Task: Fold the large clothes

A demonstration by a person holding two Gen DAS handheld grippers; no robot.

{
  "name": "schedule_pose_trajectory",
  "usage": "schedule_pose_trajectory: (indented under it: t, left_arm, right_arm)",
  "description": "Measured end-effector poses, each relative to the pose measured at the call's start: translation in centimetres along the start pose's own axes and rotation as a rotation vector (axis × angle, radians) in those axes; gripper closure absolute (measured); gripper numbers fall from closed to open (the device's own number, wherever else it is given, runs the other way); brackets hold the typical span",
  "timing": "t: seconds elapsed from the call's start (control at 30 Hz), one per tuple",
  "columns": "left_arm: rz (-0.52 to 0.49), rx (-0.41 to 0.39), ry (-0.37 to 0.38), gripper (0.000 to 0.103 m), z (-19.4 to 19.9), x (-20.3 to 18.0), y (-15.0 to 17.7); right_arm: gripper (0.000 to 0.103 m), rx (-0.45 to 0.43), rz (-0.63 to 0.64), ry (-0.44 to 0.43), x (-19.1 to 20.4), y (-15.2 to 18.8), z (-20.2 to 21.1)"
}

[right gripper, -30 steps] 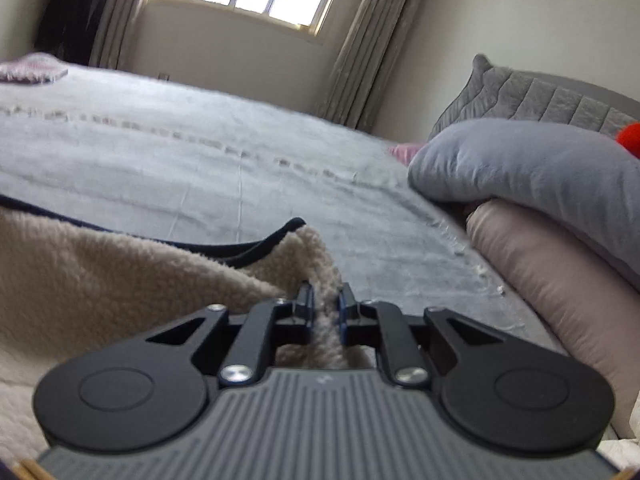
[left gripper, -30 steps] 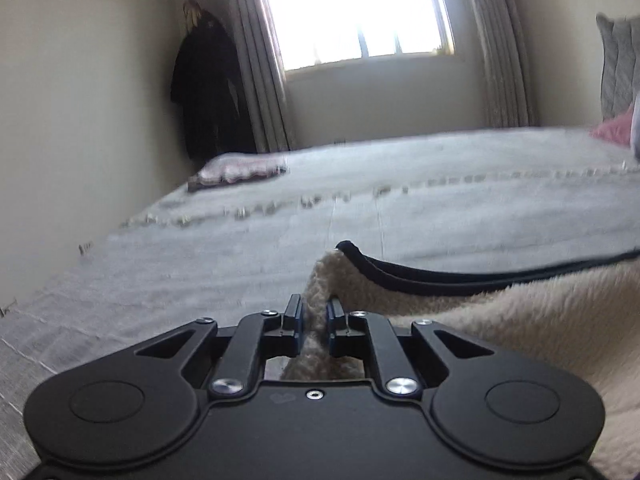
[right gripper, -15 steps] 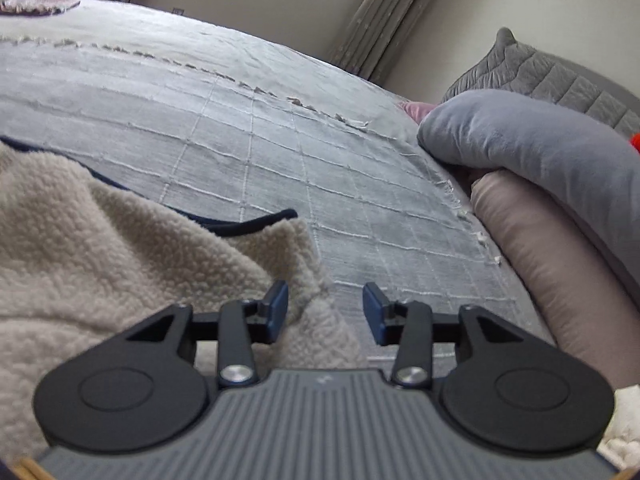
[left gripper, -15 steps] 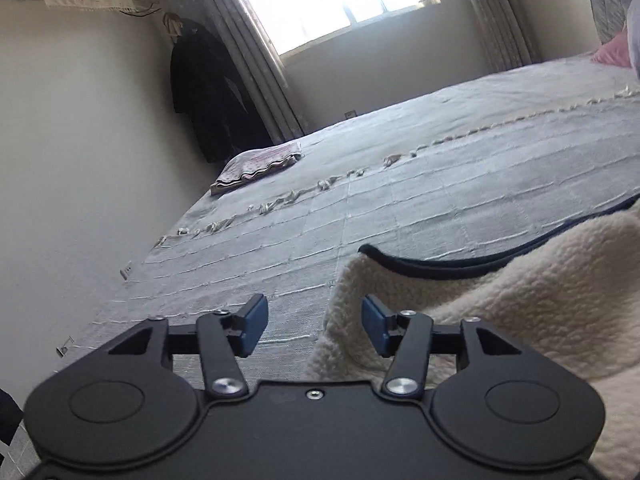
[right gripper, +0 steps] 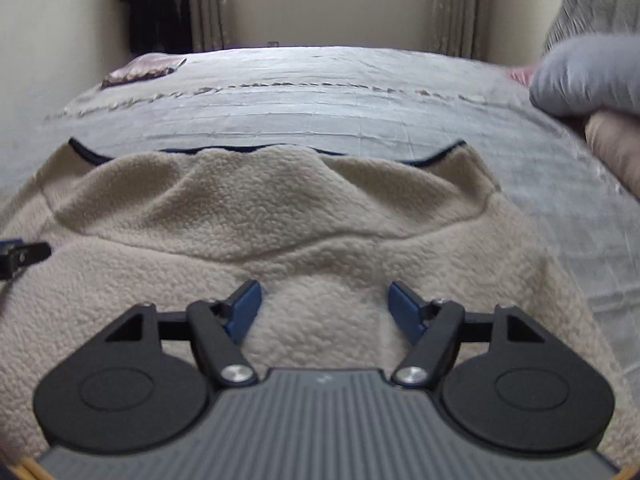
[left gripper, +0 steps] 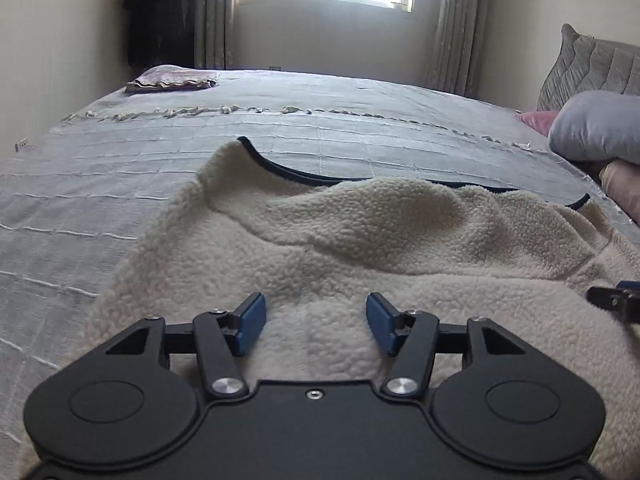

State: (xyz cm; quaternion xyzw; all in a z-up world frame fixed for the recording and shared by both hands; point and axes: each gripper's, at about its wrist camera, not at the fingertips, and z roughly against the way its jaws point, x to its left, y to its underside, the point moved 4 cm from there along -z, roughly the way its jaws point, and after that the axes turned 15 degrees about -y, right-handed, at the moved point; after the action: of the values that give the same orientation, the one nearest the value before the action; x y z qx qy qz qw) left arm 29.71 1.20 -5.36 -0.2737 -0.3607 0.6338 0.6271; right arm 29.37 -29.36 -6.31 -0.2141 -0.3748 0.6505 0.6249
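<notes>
Left gripper (left gripper: 316, 326) first: its two blue pads (left gripper: 251, 323) stand wide apart with nothing pinched between them, just nubbly cream pile showing through the gap. Right gripper (right gripper: 325, 312) is the same, blue pads (right gripper: 404, 310) splayed wide and empty above the fabric. Whether either one touches the cloth I cannot tell.

Under both lies the fleece garment (left gripper: 380, 248), a thick, curly sherpa in off-white, spread on the bed and bunched into soft rolling ridges. A fold runs across it from side to side, and its far edge is bound in a thin dark navy trim (right gripper: 248, 149) that curves up at each corner.

The black tip of the right gripper pokes in at the edge of the left view, and the left one's tip shows likewise in the right view.

Around the garment is the grey bedspread (left gripper: 120, 168), flat woven cloth with a raised grid of pale lines and a tufted row across it. A folded pinkish cloth (left gripper: 172, 79) sits at the far corner. A smooth, plump grey pillow (left gripper: 596, 128) rests on a beige cushion (right gripper: 616, 144), with a quilted grey headboard behind.
</notes>
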Motion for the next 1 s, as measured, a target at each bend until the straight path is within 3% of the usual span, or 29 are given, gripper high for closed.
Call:
schedule_pose_trajectory:
  t: [0.17,0.2,0.3,0.4,0.43,0.53,0.63,0.73,0.93,1.0]
  left_arm:
    - [-0.014,0.008,-0.041,0.044,2.8,3.0,0.9]
    - [-0.004,0.018,-0.048,0.035,3.5,3.6,1.1]
    - [0.055,0.020,-0.056,0.019,6.5,5.7,2.1]
    - [0.156,0.034,-0.050,0.003,8.9,8.0,2.9]
    - [0.176,0.053,-0.043,0.002,9.3,8.5,3.2]
    - [0.213,0.127,-0.010,0.002,9.5,9.8,4.2]
    - [0.320,0.228,0.054,0.002,8.2,11.4,5.6]
    - [0.467,0.326,0.123,0.002,6.2,12.5,7.1]
    - [0.730,0.391,0.227,0.005,2.4,13.0,9.3]
    - [0.799,0.367,0.221,0.016,1.8,13.0,9.1]
  right_arm:
    - [0.032,0.022,-0.010,0.070,-1.9,1.0,4.1]
    - [0.032,0.030,-0.025,0.088,-2.1,1.3,5.1]
    - [0.023,0.017,-0.030,0.124,-2.3,2.8,8.5]
    - [0.015,-0.015,-0.066,0.156,-3.5,4.7,12.2]
    - [0.015,-0.023,-0.089,0.156,-4.0,5.1,13.1]
    - [0.013,-0.043,-0.191,0.117,-6.4,6.7,15.2]
    - [0.013,-0.024,-0.286,0.094,-8.6,8.1,15.6]
    - [0.013,-0.012,-0.281,0.080,-9.1,9.0,14.9]
    - [0.014,-0.035,-0.415,-0.061,-10.3,9.4,12.2]
    - [0.014,-0.044,-0.471,-0.100,-11.0,9.7,10.9]
